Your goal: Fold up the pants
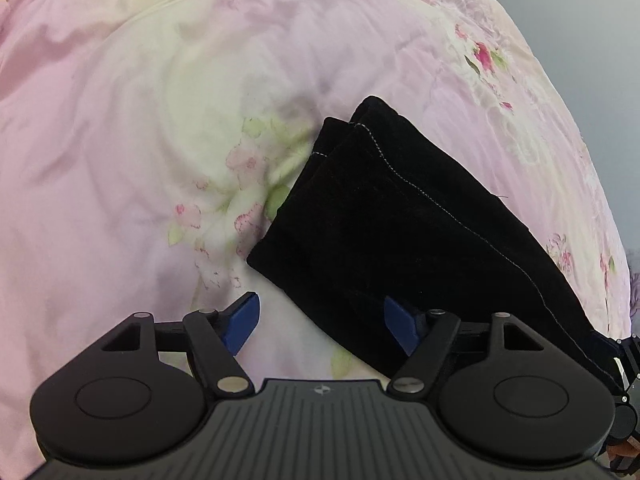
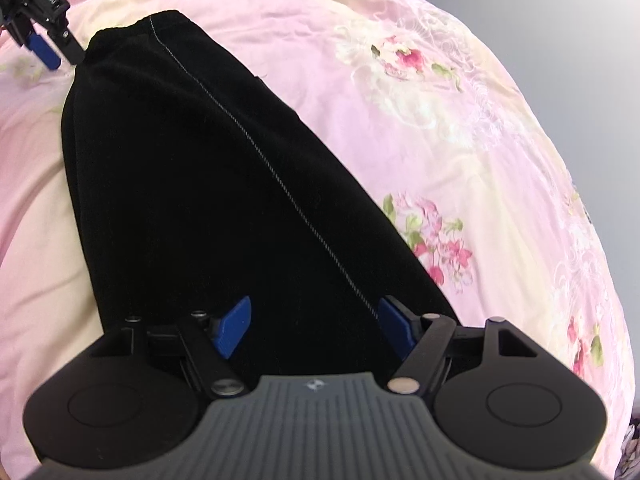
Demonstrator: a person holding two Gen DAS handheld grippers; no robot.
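Note:
Black pants (image 1: 400, 220) with a pale stitched seam lie folded lengthwise on the pink floral bedspread (image 1: 120, 120). My left gripper (image 1: 322, 322) is open over the near edge of the pants, with one blue pad (image 1: 402, 324) above the cloth and the other above the bedspread. In the right wrist view the pants (image 2: 200, 180) stretch away from me. My right gripper (image 2: 314, 326) is open just above their near end, holding nothing. The left gripper (image 2: 44, 46) shows at the pants' far end.
The bedspread (image 2: 460, 160) covers the whole bed and is wrinkled, with flower prints. The bed's edge curves at the right, with a grey wall (image 2: 560, 40) beyond it.

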